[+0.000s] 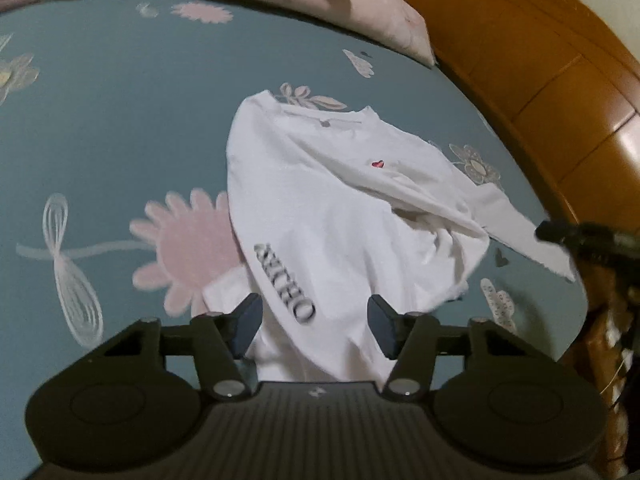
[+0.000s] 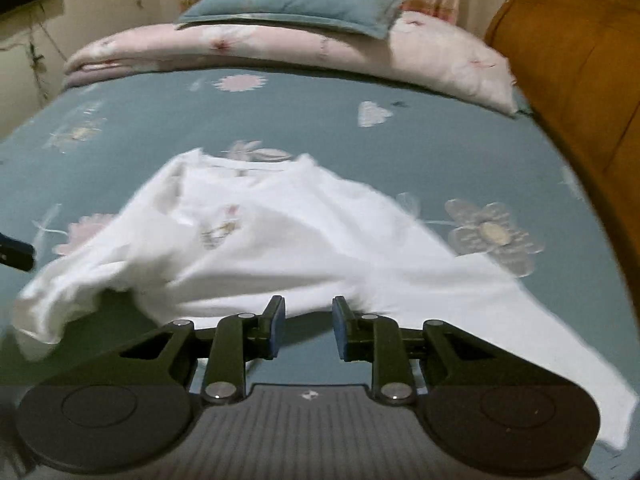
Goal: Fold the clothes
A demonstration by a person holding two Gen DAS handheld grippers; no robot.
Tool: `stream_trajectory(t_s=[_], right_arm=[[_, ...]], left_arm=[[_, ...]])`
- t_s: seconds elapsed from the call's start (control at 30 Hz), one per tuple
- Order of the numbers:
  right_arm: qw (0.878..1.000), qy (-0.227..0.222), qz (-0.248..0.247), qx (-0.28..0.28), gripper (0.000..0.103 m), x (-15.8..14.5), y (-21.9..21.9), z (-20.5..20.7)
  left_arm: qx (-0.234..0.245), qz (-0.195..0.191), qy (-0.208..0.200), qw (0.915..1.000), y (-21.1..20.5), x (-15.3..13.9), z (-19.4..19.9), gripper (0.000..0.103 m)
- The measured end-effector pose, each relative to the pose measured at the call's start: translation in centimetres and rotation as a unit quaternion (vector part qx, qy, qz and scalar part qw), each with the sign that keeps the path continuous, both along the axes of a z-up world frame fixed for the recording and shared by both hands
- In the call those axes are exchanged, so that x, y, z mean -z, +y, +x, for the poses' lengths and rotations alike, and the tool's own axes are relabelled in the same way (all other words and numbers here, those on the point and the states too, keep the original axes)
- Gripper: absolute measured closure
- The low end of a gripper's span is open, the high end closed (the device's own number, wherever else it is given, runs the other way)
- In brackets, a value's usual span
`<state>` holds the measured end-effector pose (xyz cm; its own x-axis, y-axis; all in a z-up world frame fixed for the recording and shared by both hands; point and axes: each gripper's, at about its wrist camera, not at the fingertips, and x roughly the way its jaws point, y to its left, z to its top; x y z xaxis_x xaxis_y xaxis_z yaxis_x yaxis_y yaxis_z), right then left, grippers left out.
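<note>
A white shirt (image 1: 320, 208) is spread, rumpled, mid-frame on the blue flowered bed (image 1: 120, 120), one sleeve thrown across toward the right edge. The left gripper (image 1: 314, 326) is seen at the bottom, jaws wide, nothing pinched, over the hem. The right gripper (image 2: 308, 326) is seen with jaws parted too, just short of the shirt edge. A pillow (image 2: 292, 4) is stacked on a quilt (image 2: 440, 56) up top.
</note>
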<state>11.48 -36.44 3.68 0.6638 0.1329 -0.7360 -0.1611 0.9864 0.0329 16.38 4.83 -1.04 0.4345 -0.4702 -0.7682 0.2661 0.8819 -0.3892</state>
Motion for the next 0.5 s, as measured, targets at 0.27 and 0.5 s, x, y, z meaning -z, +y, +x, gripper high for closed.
stream_trajectory(t_s=[0.27, 0.5], right_arm=[[0.985, 0.003, 0.081, -0.153, 0.066, 0.1, 7.6, -3.4], [0.946, 0.017, 0.040, -0.321, 0.059, 2.1, 17.0, -4.3]], left_arm=[[-0.007, 0.026, 0.005, 0.9996, -0.4, -0.1, -2.0, 0.048], [0.005, 0.039, -0.012, 0.9991, -0.1, -1.0, -2.9, 0.046]])
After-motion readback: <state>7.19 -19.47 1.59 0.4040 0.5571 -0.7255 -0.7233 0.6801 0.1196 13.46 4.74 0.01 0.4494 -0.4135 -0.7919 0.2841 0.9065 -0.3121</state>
